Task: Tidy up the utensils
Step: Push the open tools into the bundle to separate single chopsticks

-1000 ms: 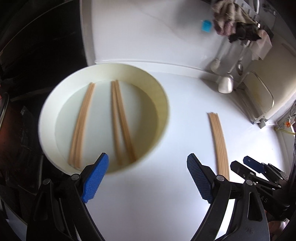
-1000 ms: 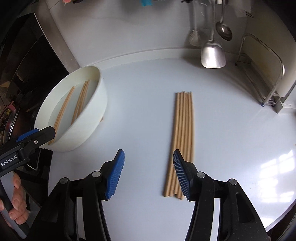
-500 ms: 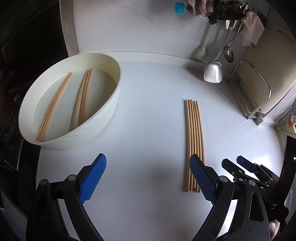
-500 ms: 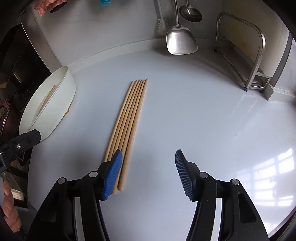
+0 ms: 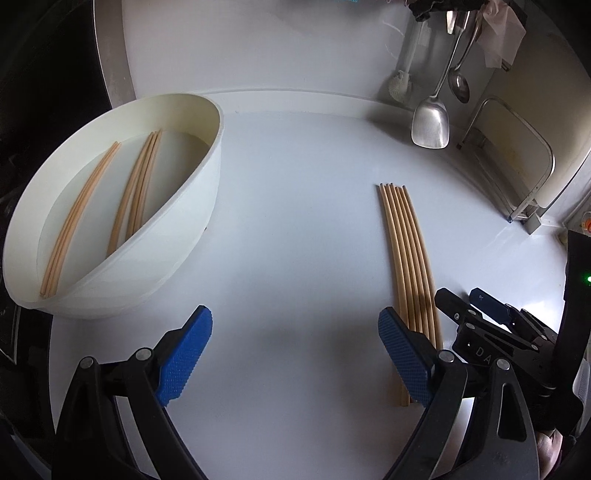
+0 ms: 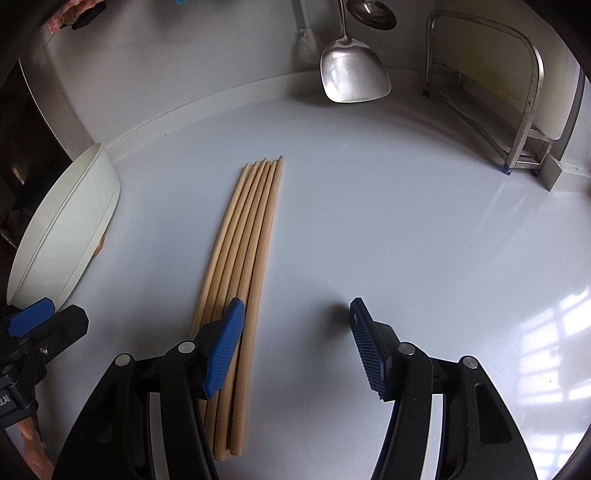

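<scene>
Bare tabletop (image 5: 295,229) lay between the white bowl (image 5: 177,236) at nine o'clock and the row of chopsticks (image 5: 406,258) at three o'clock. Right of the row, tabletop stayed free out to the metal rack (image 6: 517,110) at two o'clock; a hanging spatula (image 6: 351,74) blocked twelve o'clock.

A white table (image 6: 406,229) ran back to a white wall. A metal spatula (image 6: 352,79) and a ladle (image 6: 373,14) hung against that wall, with a white brush (image 5: 400,85) beside them. A metal rack (image 6: 517,88) stood at the far right, holding a pale board (image 5: 524,122).
</scene>
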`<state>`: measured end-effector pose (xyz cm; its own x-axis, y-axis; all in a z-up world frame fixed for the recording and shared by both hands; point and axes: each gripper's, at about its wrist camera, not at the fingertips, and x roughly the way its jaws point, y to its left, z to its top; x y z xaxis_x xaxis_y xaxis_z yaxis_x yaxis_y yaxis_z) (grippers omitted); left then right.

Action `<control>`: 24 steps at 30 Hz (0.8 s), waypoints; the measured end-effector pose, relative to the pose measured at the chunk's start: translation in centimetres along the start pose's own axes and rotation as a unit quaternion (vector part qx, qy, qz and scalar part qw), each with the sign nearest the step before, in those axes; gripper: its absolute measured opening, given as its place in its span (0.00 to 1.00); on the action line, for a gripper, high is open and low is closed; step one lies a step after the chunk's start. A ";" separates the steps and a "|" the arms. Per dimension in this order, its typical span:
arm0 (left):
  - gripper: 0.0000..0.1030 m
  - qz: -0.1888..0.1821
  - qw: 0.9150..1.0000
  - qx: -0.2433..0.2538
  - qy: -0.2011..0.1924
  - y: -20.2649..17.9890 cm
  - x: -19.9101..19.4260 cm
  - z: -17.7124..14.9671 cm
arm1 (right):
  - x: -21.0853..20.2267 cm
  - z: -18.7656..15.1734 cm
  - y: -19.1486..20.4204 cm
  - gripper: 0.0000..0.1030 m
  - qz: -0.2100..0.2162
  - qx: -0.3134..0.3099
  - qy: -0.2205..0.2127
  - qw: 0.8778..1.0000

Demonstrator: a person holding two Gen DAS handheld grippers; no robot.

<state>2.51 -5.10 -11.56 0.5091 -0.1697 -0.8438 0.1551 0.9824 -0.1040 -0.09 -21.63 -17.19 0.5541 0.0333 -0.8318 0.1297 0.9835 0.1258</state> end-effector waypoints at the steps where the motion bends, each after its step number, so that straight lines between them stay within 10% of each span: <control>1: 0.87 -0.002 1.000 0.000 -0.001 0.0 0.1 0.1 | 0.0 0.0 0.1 0.55 -0.003 -0.002 0.000 1.000; 24: 0.87 -0.016 1.000 0.022 0.014 -2.5 3.0 0.7 | 0.3 0.2 -0.3 0.55 -0.058 -0.047 -0.009 0.997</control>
<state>4.25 -8.13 -13.40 0.4791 -0.1983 -0.8551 0.2086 0.9720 -0.1085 0.19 -21.93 -17.37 0.5545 -0.0844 -0.8279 0.1164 0.9929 -0.0232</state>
